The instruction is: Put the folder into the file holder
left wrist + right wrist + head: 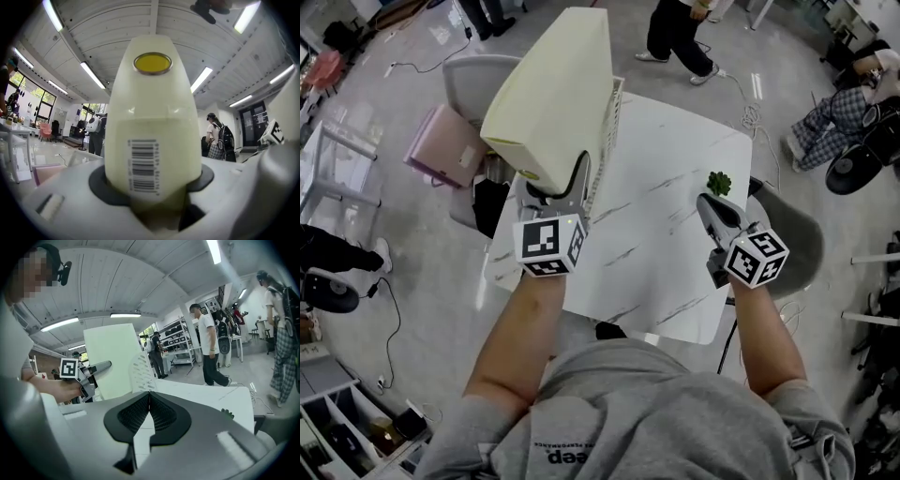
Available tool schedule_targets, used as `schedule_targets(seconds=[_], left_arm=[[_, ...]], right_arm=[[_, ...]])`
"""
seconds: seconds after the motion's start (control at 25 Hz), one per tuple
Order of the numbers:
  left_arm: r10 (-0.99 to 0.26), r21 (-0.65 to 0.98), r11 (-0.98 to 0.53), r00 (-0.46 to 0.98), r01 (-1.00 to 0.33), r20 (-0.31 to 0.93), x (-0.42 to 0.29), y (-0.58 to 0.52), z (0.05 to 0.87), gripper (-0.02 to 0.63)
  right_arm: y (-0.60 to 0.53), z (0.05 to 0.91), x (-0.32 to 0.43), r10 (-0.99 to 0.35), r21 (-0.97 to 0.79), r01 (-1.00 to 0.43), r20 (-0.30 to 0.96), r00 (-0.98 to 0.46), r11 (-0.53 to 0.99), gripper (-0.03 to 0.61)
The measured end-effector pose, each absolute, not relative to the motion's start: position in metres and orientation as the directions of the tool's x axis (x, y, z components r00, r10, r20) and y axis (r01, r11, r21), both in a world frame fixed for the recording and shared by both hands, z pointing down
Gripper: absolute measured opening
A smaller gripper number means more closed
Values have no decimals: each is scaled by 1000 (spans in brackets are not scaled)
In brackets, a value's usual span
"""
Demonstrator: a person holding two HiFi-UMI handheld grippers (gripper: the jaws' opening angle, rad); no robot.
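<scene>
Your file holder, a white mesh rack, stands at the left edge of the white marbled worktop. Beyond that edge there is only floor, a grey chair and a pink case. To the holder's right, the worktop lies bare as far as a small green sprig near the opposite edge. Your left hand-held gripper is clamped on the pale yellow folder at its lower end, the barcoded spine facing that gripper's camera. The folder rises tilted, up against the holder's left side and reaching above its rim. Whether its bottom edge is already inside the holder cannot be told. Your right hand-held gripper is well to the right of the holder, just beside the sprig, with its jaws closed together on nothing.
</scene>
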State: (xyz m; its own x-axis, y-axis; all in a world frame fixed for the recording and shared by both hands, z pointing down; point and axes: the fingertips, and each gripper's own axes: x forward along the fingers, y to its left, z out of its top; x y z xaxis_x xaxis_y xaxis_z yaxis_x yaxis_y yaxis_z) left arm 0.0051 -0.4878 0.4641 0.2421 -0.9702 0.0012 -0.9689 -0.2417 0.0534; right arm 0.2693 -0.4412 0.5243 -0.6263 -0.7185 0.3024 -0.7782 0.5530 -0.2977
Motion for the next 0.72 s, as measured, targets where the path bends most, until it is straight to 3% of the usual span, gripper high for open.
schedule_targets(seconds=[0.72], left_arm=[[-951,7,-309,309,-951,27,19,-499,505,333]], right_arm=[[-443,543,285,-740,-324,-790,290,-606,520,5]])
